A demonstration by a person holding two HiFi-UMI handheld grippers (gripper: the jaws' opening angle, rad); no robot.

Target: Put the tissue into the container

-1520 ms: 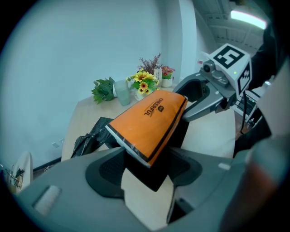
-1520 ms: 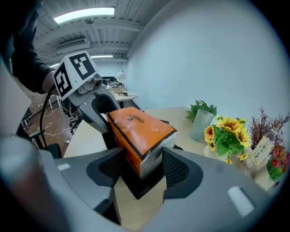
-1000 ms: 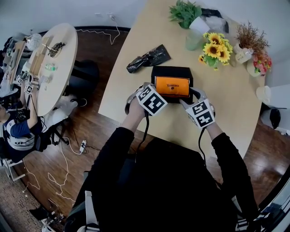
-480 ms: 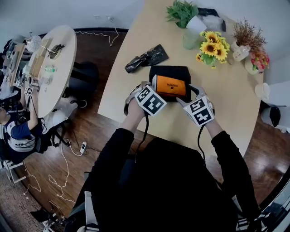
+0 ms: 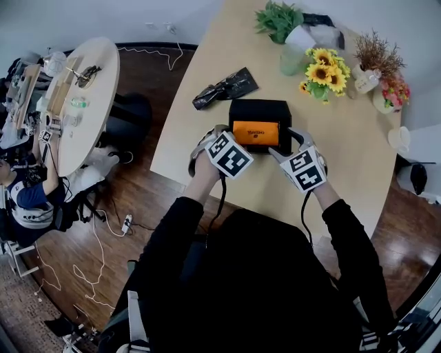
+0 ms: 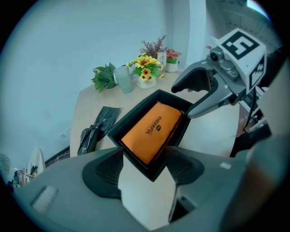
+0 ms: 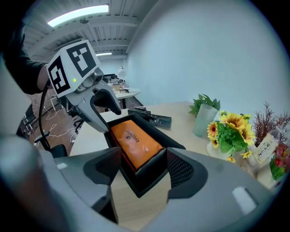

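An orange tissue pack [image 5: 255, 132] lies flat inside the black container [image 5: 260, 108] on the wooden table. My left gripper [image 5: 219, 133] sits at the container's near left corner and my right gripper [image 5: 297, 140] at its near right corner. Both have just been opening and now stand open, off the pack. In the left gripper view the pack [image 6: 152, 131] fills the container [image 6: 118, 127], whose near corner pokes between the left gripper [image 6: 145, 167] pads. In the right gripper view another corner of the container [image 7: 152, 173] sits between the right gripper [image 7: 144, 170] pads, with the pack [image 7: 136, 140] beyond.
A crumpled black bag [image 5: 225, 87] lies left of the container. Behind it stand a frosted cup [image 5: 292, 61], sunflowers [image 5: 324, 72], a green plant [image 5: 278, 18] and a vase of dried flowers [image 5: 376, 64]. The table's front edge [image 5: 207, 198] is near my hands.
The tissue pack, held tilted between both grippers above the container, has dropped flat into it. Both grippers have let go; the hands barely moved.
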